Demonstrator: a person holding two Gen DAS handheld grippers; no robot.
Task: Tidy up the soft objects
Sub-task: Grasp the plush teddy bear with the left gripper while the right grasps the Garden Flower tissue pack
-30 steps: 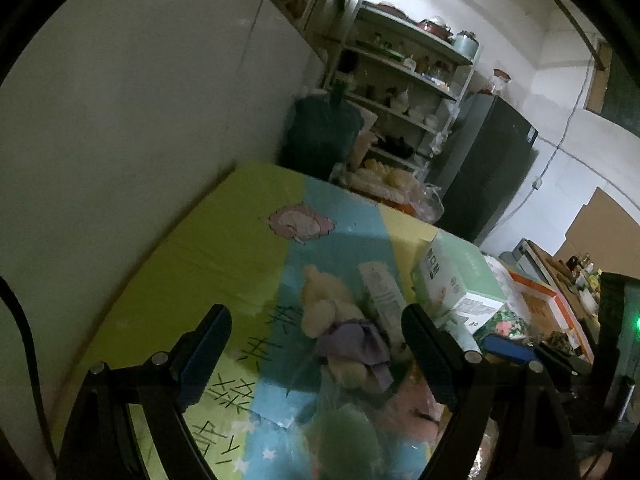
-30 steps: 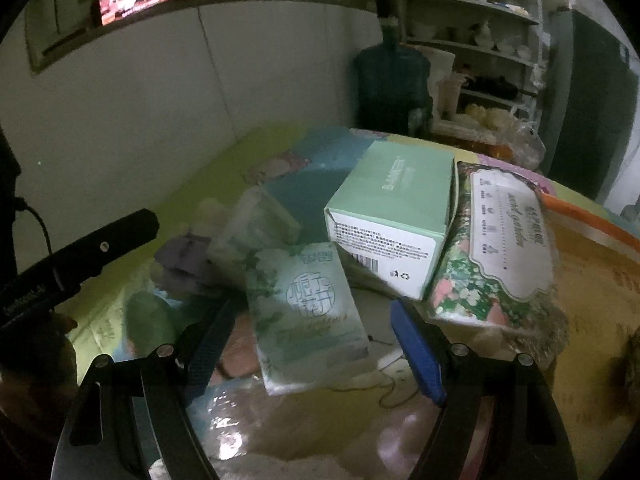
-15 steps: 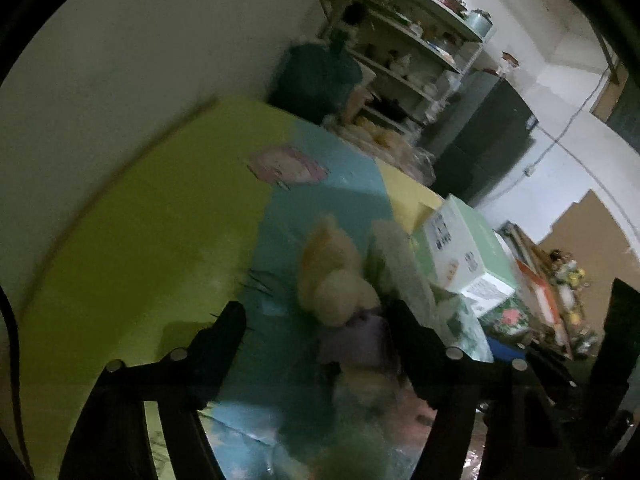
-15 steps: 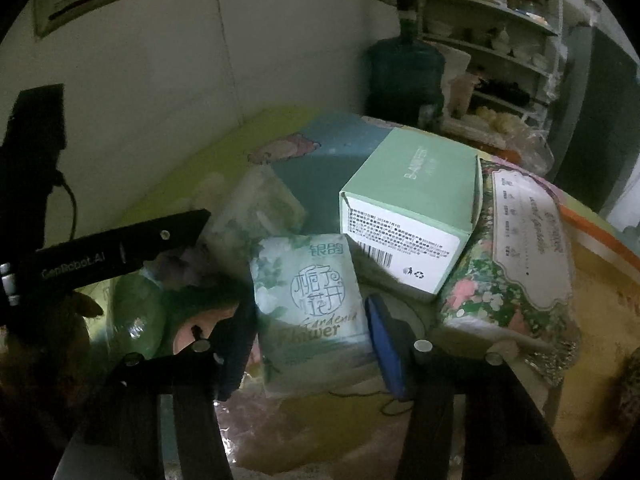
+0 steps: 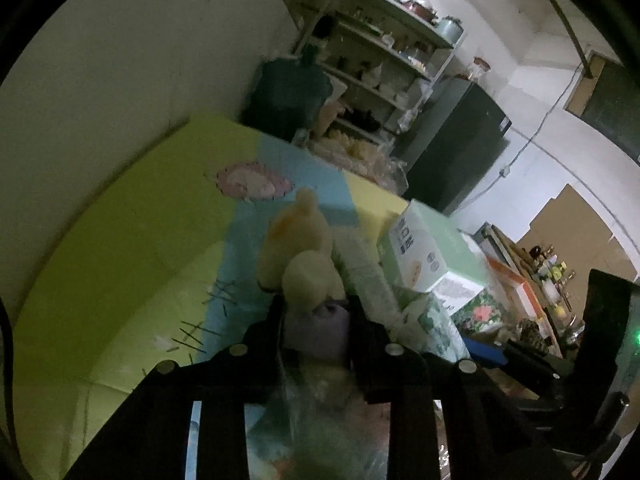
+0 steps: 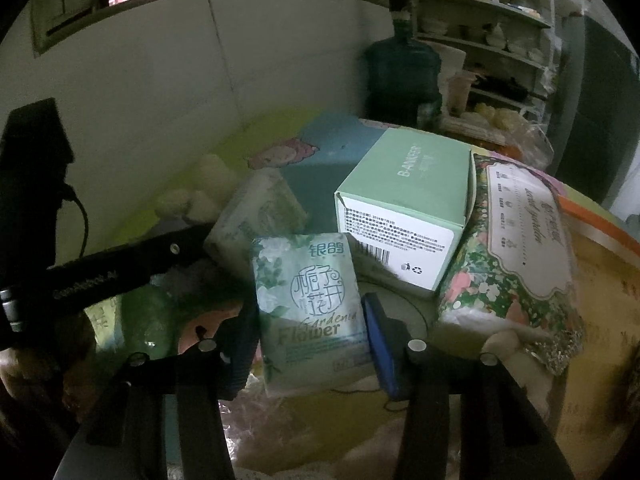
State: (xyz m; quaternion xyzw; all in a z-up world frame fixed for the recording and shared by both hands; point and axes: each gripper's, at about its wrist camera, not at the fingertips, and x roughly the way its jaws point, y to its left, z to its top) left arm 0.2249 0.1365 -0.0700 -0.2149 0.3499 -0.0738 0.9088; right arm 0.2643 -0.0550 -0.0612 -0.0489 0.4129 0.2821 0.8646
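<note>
A cream plush toy with a purple cloth part lies on the colourful mat. My left gripper is shut on the purple part of the plush toy. The toy's cream body also shows in the right wrist view. My right gripper is closed around a pale green tissue pack printed "Gardenia Flower", its jaws touching both sides. A second tissue pack lies behind it.
A mint green box and a floral tissue pack sit right of the held pack. A green soft object lies at the left. A water jug, shelves and a dark fridge stand behind the mat.
My left gripper moved forward and closed on the plush toy's purple part. My right gripper moved in and closed around the Gardenia Flower tissue pack.
</note>
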